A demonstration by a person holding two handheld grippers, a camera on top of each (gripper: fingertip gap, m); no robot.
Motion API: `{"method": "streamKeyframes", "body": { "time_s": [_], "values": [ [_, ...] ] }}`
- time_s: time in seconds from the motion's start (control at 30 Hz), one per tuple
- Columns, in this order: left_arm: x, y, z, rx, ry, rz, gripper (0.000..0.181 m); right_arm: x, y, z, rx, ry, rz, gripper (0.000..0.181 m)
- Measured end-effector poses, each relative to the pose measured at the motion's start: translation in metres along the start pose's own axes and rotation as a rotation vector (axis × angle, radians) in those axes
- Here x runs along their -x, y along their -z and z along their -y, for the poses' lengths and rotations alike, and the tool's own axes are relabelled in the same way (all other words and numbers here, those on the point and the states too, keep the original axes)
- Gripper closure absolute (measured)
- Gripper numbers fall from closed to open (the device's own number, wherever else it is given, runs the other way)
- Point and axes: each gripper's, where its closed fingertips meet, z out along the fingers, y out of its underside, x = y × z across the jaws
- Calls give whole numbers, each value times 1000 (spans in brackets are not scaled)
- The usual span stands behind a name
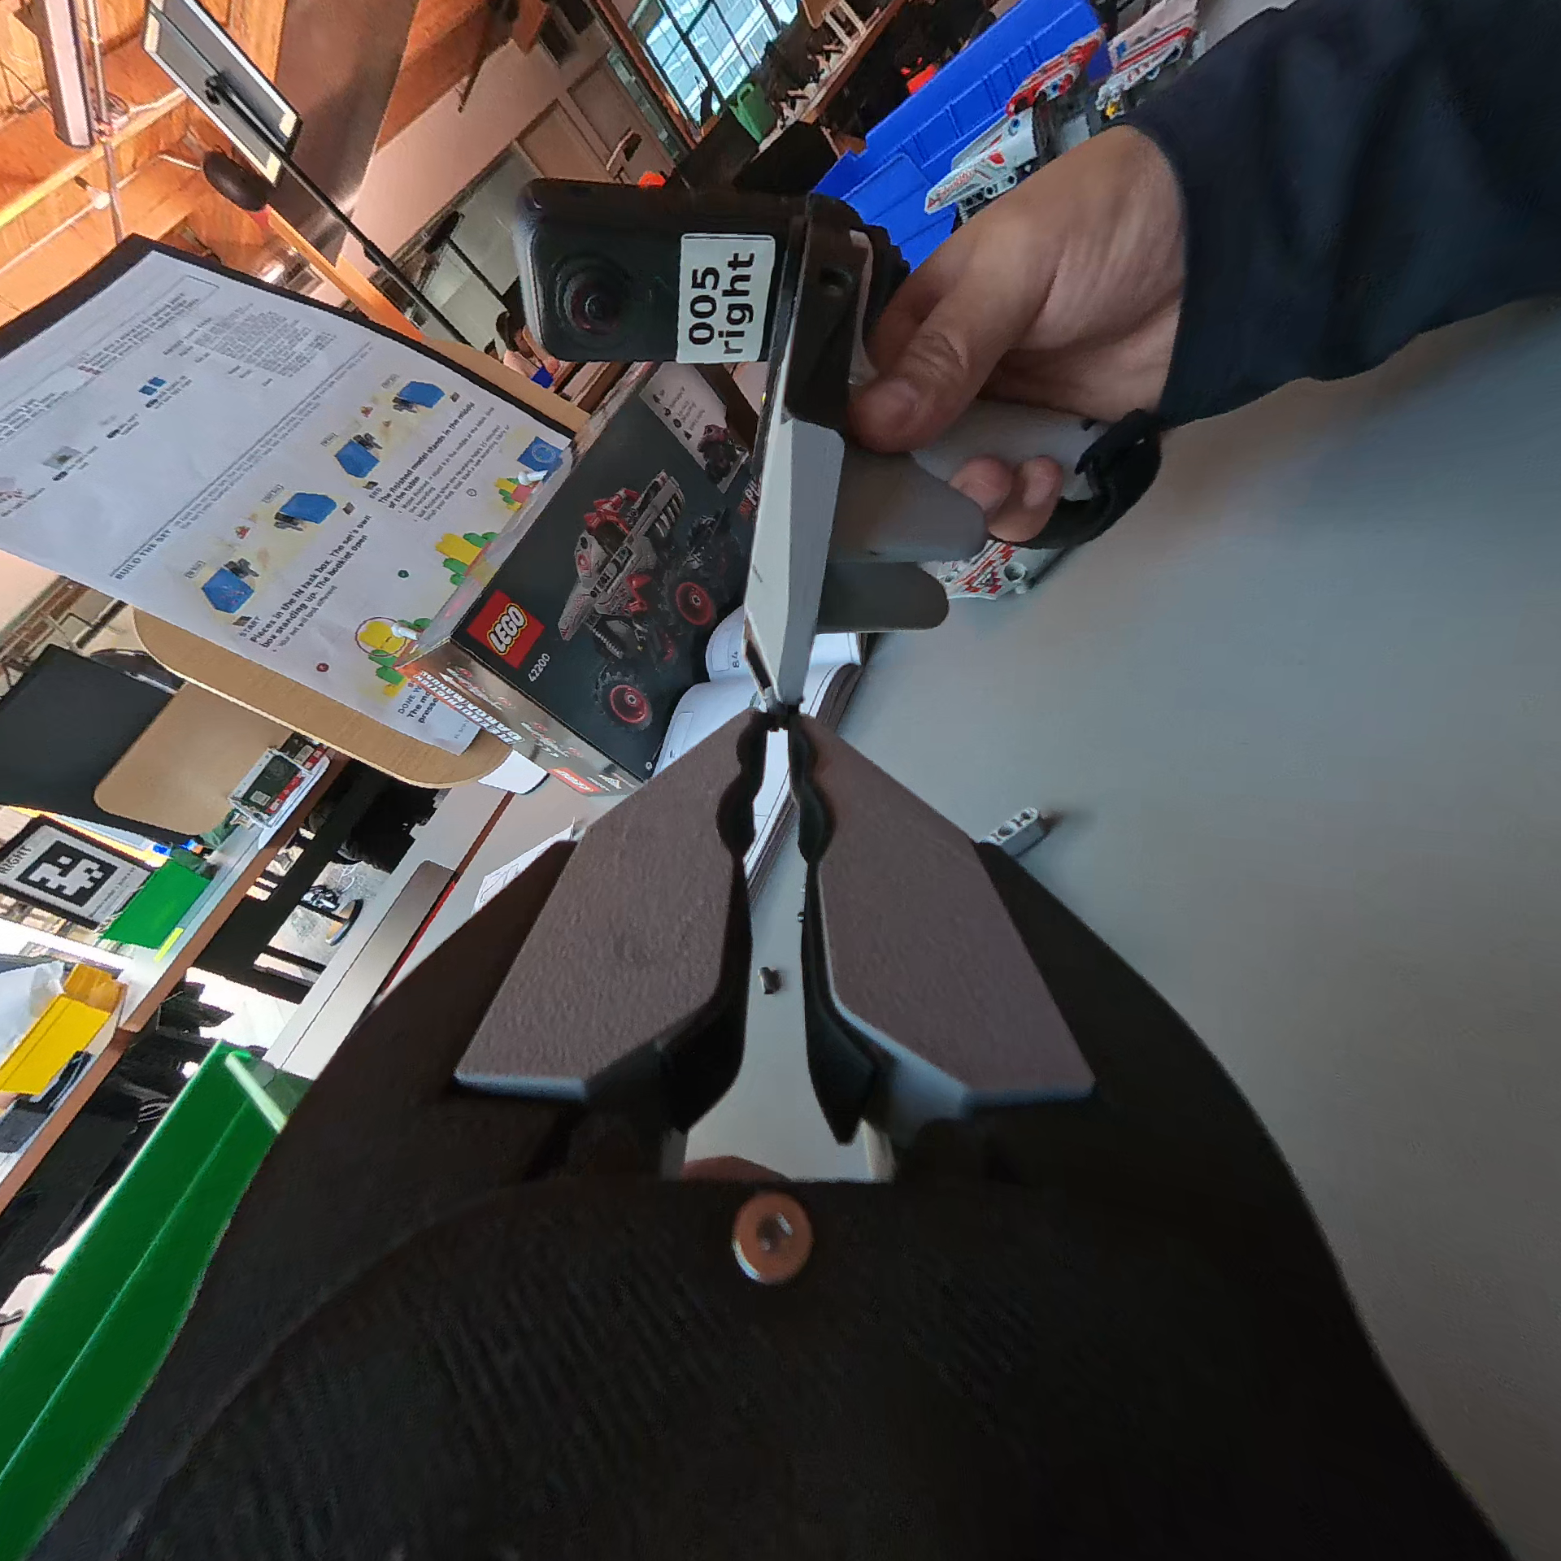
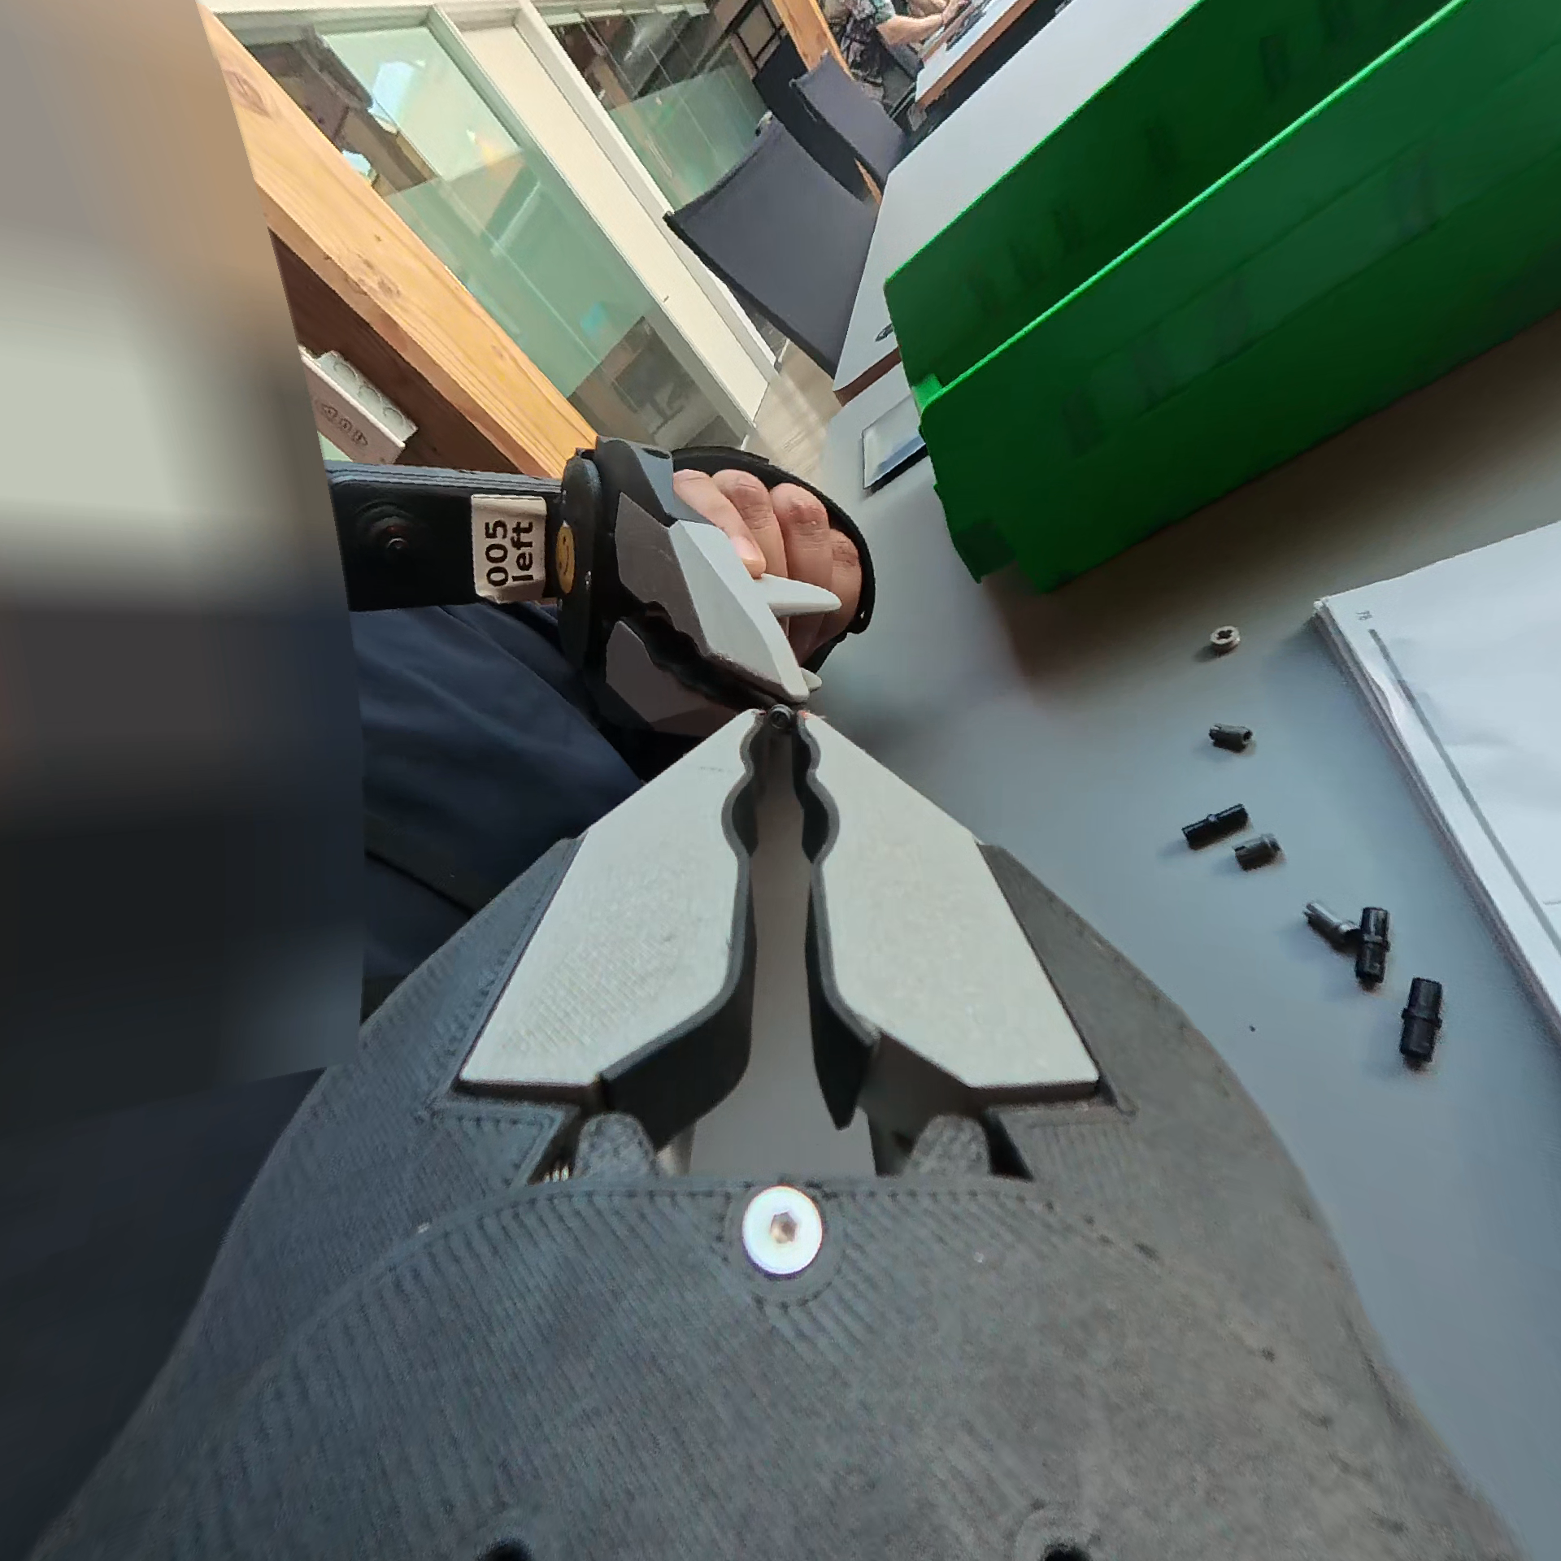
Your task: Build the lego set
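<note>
Grey worktop (image 2: 1098, 760) was seen beneath both tools, in a workshop with timber beams and glass partitions behind. Tip to tip above it, the left hand-held gripper (image 1: 779, 718) and the right hand-held gripper (image 2: 779, 718) were held, each with its jaws drawn together on a tiny black pin (image 2: 781, 718); which of the two truly bore it could not be told.

Loose black pins (image 2: 1368, 942) were scattered on the worktop beside a white booklet (image 2: 1487, 760), with green bins (image 2: 1225, 338) beyond. A grey beam piece (image 1: 1018, 828) lay apart, and a part-built red-and-white model (image 1: 988, 579) was seen behind the right tool.

Such a pin was judged to be very light, stiff and slippery, easily flicked away; it was best taken across its middle collar, leaving one end free for insertion.

Writing was noted on the set's box (image 1: 608, 608), a printed instruction sheet (image 1: 253, 465), and white labels on both tools' cameras; none is repeated.
</note>
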Motion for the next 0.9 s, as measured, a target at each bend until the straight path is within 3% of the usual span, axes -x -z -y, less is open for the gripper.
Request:
{"method": "streamKeyframes", "body": {
  "time_s": [0.9],
  "values": [
    [0, 0, -1, 3, 13, 10, 179, -2, -1, 2, -25, 8, -27, 180]
  ]
}}
